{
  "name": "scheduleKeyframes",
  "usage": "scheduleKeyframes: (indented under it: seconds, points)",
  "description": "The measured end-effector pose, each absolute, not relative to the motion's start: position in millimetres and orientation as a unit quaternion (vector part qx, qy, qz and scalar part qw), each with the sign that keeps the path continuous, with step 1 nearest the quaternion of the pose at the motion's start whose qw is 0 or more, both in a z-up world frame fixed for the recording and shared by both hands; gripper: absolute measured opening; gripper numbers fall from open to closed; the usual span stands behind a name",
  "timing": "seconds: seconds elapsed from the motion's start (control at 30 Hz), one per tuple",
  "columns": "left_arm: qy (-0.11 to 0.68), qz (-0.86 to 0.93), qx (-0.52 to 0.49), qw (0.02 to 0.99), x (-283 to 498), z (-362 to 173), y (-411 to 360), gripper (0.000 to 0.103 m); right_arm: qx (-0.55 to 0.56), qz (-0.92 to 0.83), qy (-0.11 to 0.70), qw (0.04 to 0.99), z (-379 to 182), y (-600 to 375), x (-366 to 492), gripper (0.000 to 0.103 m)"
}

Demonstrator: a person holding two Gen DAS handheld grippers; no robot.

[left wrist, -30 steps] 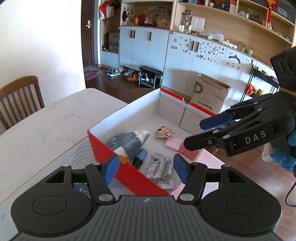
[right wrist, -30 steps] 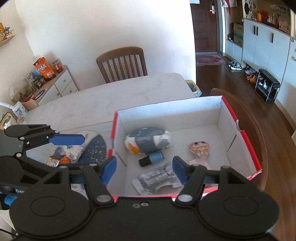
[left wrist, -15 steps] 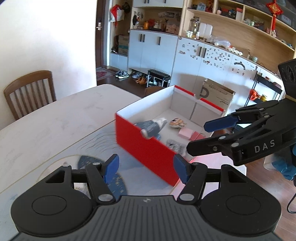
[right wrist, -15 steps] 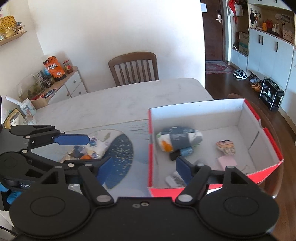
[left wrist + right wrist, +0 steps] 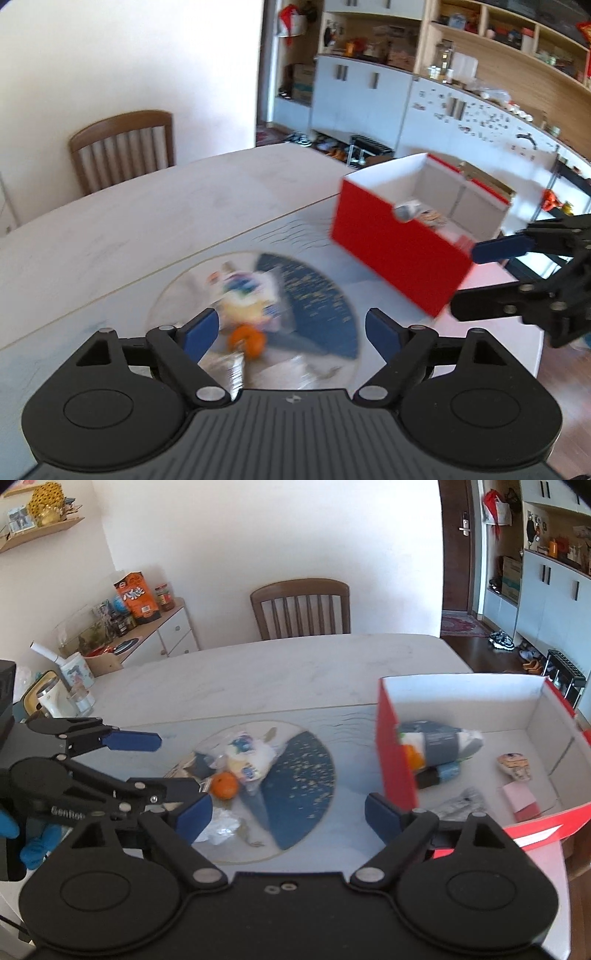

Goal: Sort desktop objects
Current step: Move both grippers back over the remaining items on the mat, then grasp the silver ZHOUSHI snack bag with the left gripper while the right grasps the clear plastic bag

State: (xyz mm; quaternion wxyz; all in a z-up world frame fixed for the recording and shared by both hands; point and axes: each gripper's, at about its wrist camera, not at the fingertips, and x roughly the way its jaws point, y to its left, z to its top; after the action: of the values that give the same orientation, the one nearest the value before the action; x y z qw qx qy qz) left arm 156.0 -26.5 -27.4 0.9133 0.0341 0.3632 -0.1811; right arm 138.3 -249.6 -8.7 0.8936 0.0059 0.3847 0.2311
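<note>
While both tongs [image 5: 288,808] widen (empty): orange [image 5: 224,785] among wrappers, red box [image 5: 395,753] alongside.

An orange [image 5: 224,785] and wrappers [image 5: 248,757] are seen on a round mat [image 5: 295,794]; a red box [image 5: 397,760] is set beside it, a pouch [image 5: 441,742] inside.

Left gripper [image 5: 291,330]: jaws opening, nothing between them, pitched down. Right gripper [image 5: 288,810]: same, jaws opening, nothing between, pitched down, sitting to the right of the left one. Blue-gloved hand [image 5: 33,843] on the left gripper.
</note>
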Motion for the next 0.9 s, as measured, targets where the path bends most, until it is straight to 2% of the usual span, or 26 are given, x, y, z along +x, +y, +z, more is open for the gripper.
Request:
scheduleKeyframes:
  seconds: [0.1, 0.63, 0.9]
  points:
    - [0.362, -0.163, 0.046, 0.917, 155, -38, -9, 0.103, 0.001, 0.234, 0.385, 0.893, -15, -236, 133, 0.09]
    - [0.383, -0.14, 0.059, 0.911, 177, -84, 24, 0.103, -0.013, 0.186, 0.378, 0.907, -60, -167, 126, 0.09]
    - [0.396, -0.157, 0.068, 0.902, 191, -99, 27, 0.103, -0.036, 0.175, 0.395, 0.901, -91, -138, 130, 0.083]
